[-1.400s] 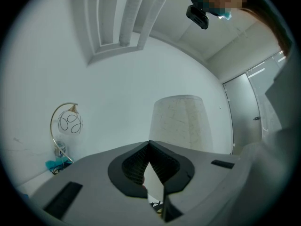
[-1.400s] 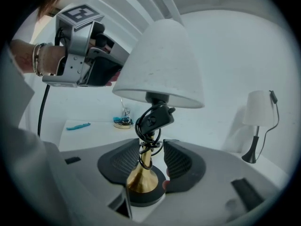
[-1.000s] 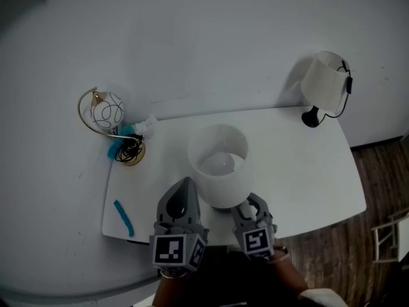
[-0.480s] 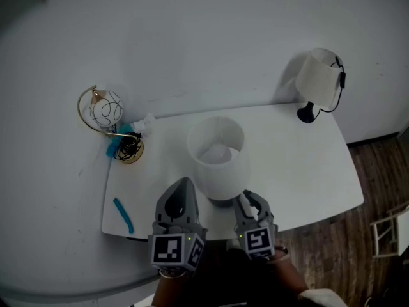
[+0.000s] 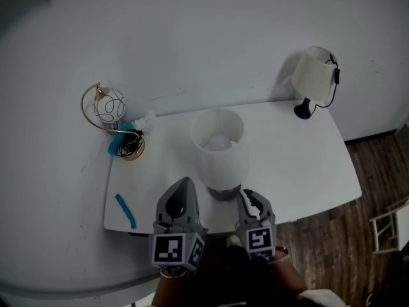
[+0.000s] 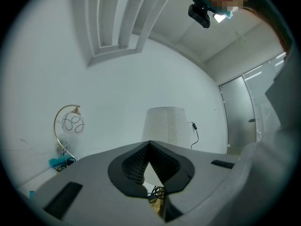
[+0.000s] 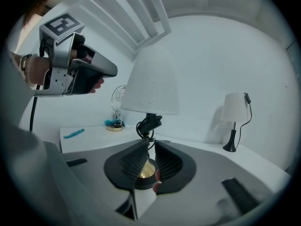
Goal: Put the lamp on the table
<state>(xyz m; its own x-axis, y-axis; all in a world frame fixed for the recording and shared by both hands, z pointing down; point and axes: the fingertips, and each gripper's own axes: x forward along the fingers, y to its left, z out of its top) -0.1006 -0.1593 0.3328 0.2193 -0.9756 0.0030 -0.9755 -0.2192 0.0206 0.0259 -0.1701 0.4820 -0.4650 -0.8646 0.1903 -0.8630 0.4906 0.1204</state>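
The lamp [image 5: 217,147], with a white shade and a brass base, stands upright on the white table [image 5: 300,165] near its front edge. In the right gripper view its shade [image 7: 151,81] rises just ahead, with a bundled black cord [image 7: 148,124] on the stem. My right gripper [image 5: 250,197] sits just short of the base; its jaws have just been closing and stand a slit apart [image 7: 150,145] with nothing between them. My left gripper [image 5: 183,187] hangs left of the lamp, its jaws [image 6: 149,142] meeting at the tips and empty.
A second white lamp on a black stand [image 5: 311,75] occupies the table's far right corner. A gold arc lamp [image 5: 105,110] with teal and black cords stands at the far left. A blue strip [image 5: 124,211] lies near the front left. A white chair [image 5: 390,232] stands on the wooden floor.
Both grippers have drawn back from the lamp, which stays standing on the table. The right gripper's jaws have narrowed from wide apart to a slit.
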